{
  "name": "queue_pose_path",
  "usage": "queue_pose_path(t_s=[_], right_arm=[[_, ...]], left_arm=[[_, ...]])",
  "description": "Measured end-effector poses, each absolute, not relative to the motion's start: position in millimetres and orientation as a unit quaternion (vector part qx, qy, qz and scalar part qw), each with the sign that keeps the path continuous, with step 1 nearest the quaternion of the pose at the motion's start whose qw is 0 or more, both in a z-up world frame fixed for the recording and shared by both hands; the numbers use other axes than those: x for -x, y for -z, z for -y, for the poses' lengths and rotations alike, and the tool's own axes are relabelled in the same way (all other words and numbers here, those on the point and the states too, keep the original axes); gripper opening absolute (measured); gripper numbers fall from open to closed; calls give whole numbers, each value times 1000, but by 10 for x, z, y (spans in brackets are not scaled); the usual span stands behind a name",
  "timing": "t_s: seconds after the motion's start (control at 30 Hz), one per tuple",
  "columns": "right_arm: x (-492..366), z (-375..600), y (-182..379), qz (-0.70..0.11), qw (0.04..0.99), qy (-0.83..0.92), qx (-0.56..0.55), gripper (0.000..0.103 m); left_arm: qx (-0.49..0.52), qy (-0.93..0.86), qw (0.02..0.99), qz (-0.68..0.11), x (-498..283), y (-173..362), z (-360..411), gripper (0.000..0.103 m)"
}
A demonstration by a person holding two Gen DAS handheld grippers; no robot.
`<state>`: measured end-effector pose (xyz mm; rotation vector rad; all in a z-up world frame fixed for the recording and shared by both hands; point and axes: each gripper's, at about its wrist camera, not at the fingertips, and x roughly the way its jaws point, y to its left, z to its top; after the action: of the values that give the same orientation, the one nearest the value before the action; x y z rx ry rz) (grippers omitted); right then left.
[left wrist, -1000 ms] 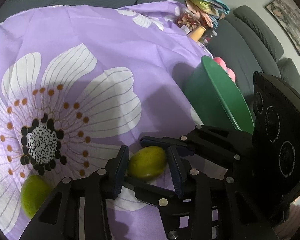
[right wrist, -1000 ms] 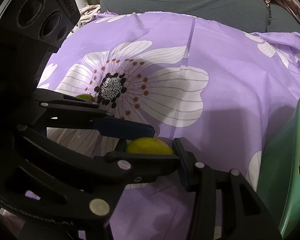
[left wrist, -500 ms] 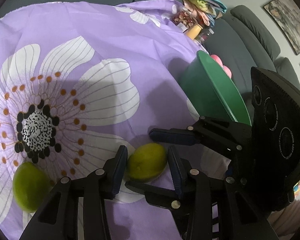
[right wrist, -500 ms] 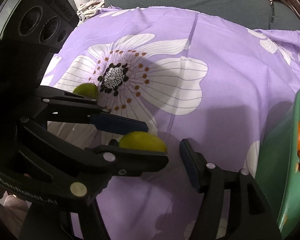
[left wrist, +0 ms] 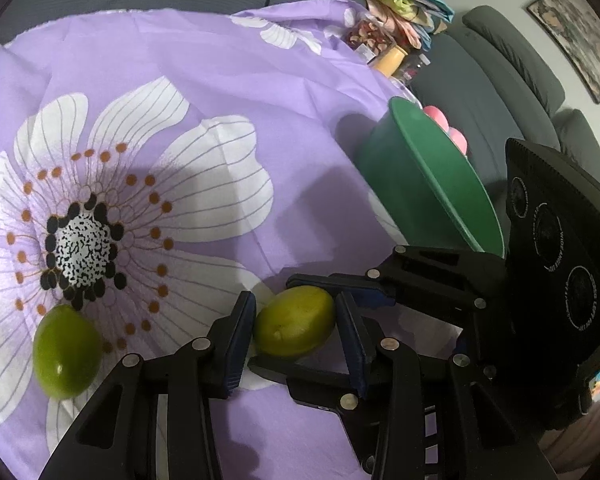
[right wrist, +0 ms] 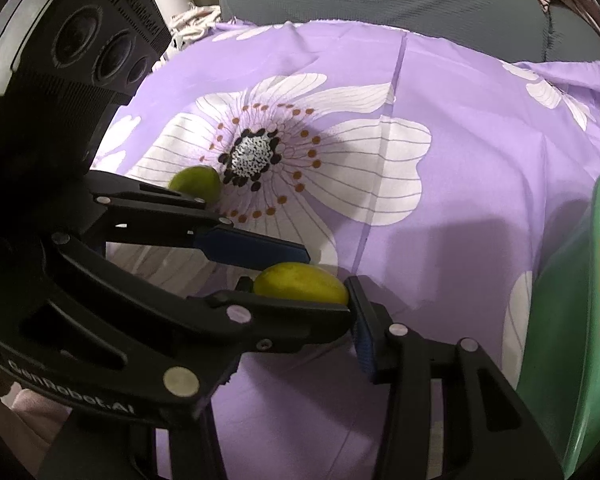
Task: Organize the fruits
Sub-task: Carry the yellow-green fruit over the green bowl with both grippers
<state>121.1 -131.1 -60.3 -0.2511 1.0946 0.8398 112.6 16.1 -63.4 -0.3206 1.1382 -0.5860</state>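
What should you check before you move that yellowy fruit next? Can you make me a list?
1. The left gripper pads press both sides of the yellow-green fruit: ok.
2. Only one gripper on it: not ok. The right gripper jaws are closing around the same fruit.
3. The green bowl stands nearby on the purple cloth: ok.
4. Cloth between fruit and bowl is bare: ok.
5. Room left in the bowl: cannot tell.
6. The second green fruit lies apart, untouched: ok.
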Motion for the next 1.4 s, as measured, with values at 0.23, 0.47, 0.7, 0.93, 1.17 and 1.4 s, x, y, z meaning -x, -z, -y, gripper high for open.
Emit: queue_pose_path(t_s=[0.23, 0.47, 0.7, 0.93, 1.17, 1.4], right_arm=[[-1082, 1369, 435, -481, 779, -389, 101, 46], [-972, 1498, 235, -456, 796, -388, 91, 46], [-877, 1715, 34, -429, 815, -380, 77, 46], [-865, 1965, -149, -405, 835, -368, 62, 46], [-902, 2244, -273, -387, 852, -349, 46, 46], [-947, 2476, -316, -379, 863, -333, 31, 46]], left_arm=[[126, 268, 803, -517, -998, 423, -63, 41], [100, 273, 815, -501, -893, 186, 109, 41], [74, 280, 826, -484, -869, -50, 332, 41], [46, 292, 832, -469, -894, -242, 585, 41], [23, 309, 834, -458, -951, -388, 837, 41], [8, 322, 831, -454, -1002, -434, 1053, 41]])
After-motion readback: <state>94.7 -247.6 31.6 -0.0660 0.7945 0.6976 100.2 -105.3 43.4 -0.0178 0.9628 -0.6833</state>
